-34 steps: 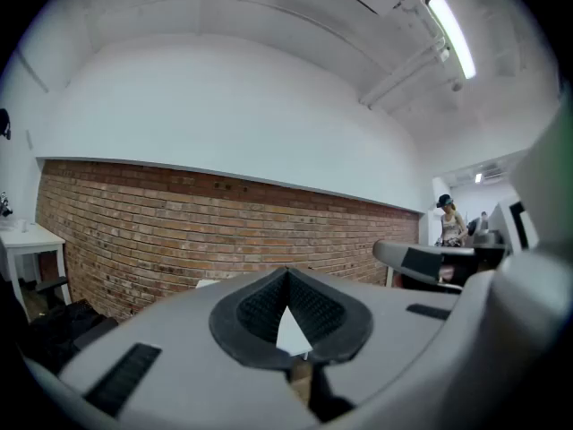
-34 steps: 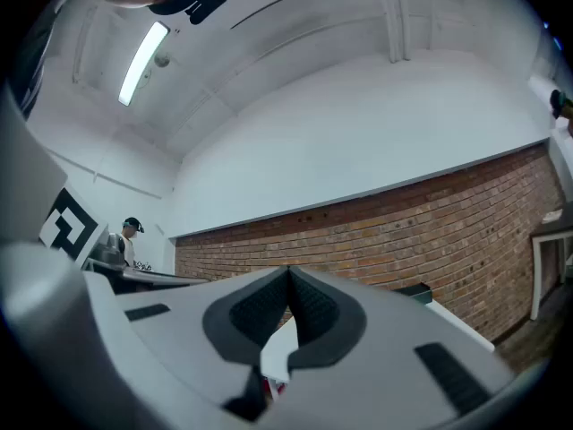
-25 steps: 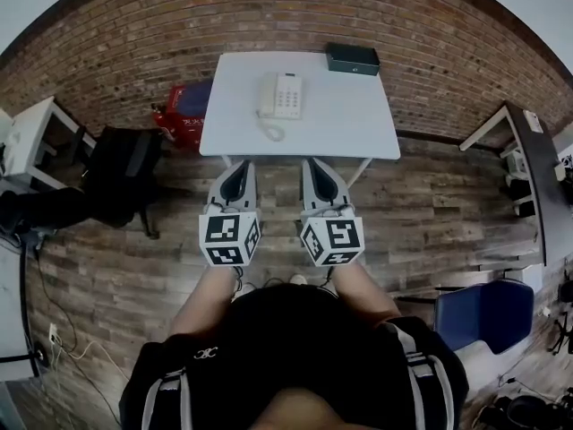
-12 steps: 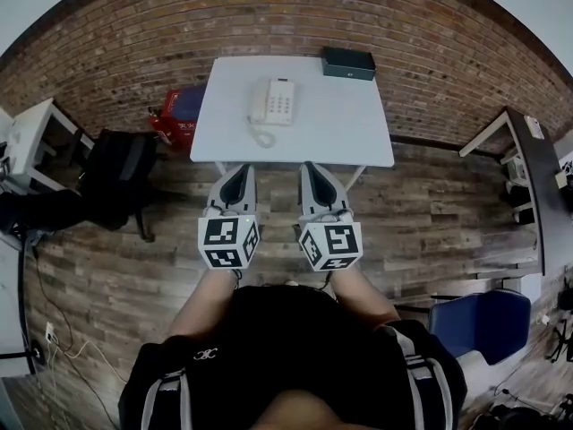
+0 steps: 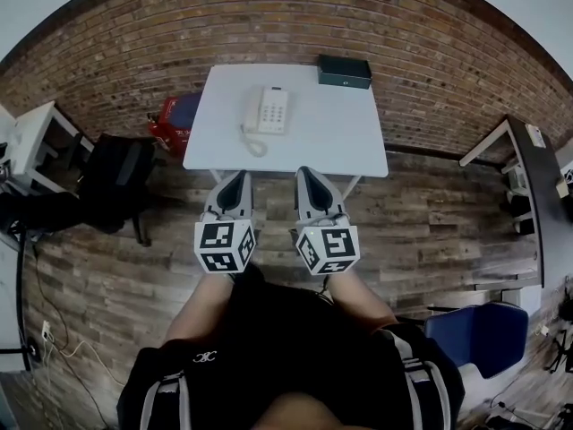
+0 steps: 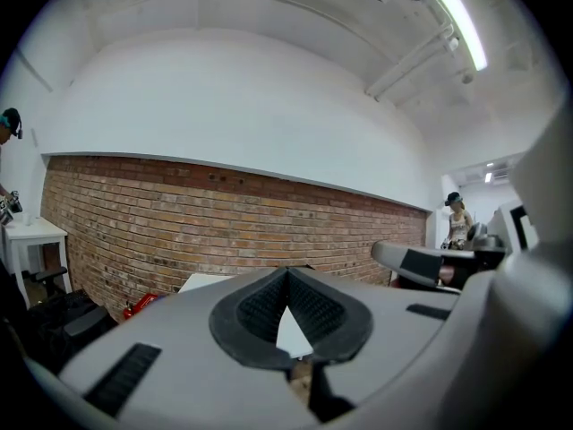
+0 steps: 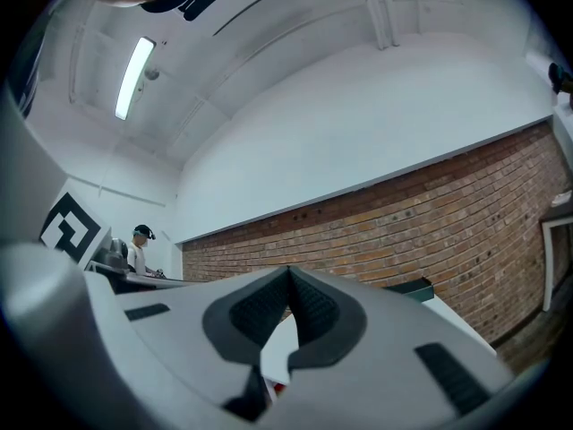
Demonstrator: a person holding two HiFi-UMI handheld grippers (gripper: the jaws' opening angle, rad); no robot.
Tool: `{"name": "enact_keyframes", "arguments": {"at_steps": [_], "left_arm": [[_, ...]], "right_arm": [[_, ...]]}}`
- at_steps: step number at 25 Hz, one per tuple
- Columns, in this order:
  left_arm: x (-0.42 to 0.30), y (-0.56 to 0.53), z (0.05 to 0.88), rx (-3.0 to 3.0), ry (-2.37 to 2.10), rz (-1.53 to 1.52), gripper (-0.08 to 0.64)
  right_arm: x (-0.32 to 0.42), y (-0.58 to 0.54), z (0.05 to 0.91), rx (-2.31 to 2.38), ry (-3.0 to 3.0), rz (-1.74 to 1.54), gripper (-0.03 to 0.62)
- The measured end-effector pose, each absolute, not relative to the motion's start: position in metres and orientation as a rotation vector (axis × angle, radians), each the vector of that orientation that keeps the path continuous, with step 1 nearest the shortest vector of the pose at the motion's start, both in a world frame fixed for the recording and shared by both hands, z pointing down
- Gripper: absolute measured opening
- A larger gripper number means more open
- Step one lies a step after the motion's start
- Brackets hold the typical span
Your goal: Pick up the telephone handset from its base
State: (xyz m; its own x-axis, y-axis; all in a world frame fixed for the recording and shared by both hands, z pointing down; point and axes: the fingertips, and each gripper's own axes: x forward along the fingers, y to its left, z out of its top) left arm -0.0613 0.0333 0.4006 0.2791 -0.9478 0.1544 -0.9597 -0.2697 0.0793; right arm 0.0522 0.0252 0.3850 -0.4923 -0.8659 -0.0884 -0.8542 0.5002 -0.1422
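Backed by a brick wall [image 5: 269, 16] along the far side; floored in wood planks [image 5: 430, 213], bare between table and person [image 5: 286, 356]. Near that wall, a white table [image 5: 331, 141], its near edge facing both grippers, with open floor off its right side. Crowded on the left by a black chair [image 5: 116, 177] and a red box [image 5: 175, 115] just beside the table's left edge. At the far right corner, a dark box [image 5: 344, 72], well apart from everything else on top. Left of the table's middle, the telephone [image 5: 276, 110], with the handset [image 5: 261, 110] seated along its left side and the coiled cord [image 5: 252, 143] curling toward the near edge. Just short of that edge, left gripper [image 5: 235, 182] and right gripper [image 5: 307, 176] side by side, jaws pressed together on each, nothing between them.
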Motion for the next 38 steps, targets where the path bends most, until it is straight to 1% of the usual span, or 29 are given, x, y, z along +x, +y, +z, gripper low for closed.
{"name": "enact_keyframes", "arguments": {"at_steps": [5, 14, 21, 29, 38], "left_arm": [[-0.063, 0.014, 0.406, 2.388, -1.805, 0.130, 0.001], [-0.067, -0.052, 0.405, 2.406, -1.783, 0.114, 0.001], [-0.078, -0.119, 0.408, 2.425, -1.738, 0.111, 0.001], [-0.113, -0.206, 0.408, 2.435, -1.689, 0.103, 0.001], [-0.126, -0.290, 0.428, 2.431, -1.595, 0.140, 0.000]], "right_arm": [[0.052, 0.008, 0.390, -1.501, 2.591, -0.113, -0.003], [0.045, -0.056, 0.383, -1.499, 2.582, -0.087, -0.002], [0.030, -0.123, 0.384, -1.527, 2.579, -0.098, -0.002], [-0.008, -0.210, 0.374, -1.550, 2.598, -0.074, -0.002], [-0.017, -0.291, 0.388, -1.654, 2.579, -0.107, -0.002]]}}
